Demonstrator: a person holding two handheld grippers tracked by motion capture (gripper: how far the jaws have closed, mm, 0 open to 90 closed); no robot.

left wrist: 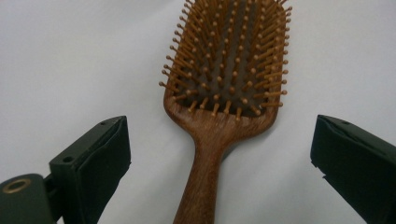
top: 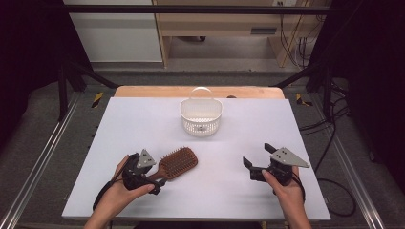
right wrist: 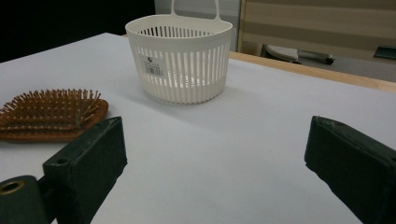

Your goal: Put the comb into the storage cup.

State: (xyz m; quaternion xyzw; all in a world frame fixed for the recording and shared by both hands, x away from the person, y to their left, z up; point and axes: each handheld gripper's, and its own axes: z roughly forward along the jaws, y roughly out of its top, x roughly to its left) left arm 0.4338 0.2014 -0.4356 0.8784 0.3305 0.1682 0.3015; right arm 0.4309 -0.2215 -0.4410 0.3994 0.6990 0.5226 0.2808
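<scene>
left gripper (left wrist: 219, 158): fingers wide, astride hairbrush (left wrist: 224, 84) handle, not gripping
right gripper (top: 260, 160): fingers wide, right of hairbrush, low over counter (top: 143, 119)

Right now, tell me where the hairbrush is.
In the high view the hairbrush lies bristles-up on the table's near left, its handle between the open left gripper's jaws, nearer than the white basket.

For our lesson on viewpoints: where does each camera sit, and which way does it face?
High view: above the near edge, looking forward and down on the table; both hands, both tongs.
Left gripper view: on the left tongs, facing the hairbrush; open jaws.
Right gripper view: on the right tongs, facing the basket; open jaws.
All share the hairbrush.
</scene>
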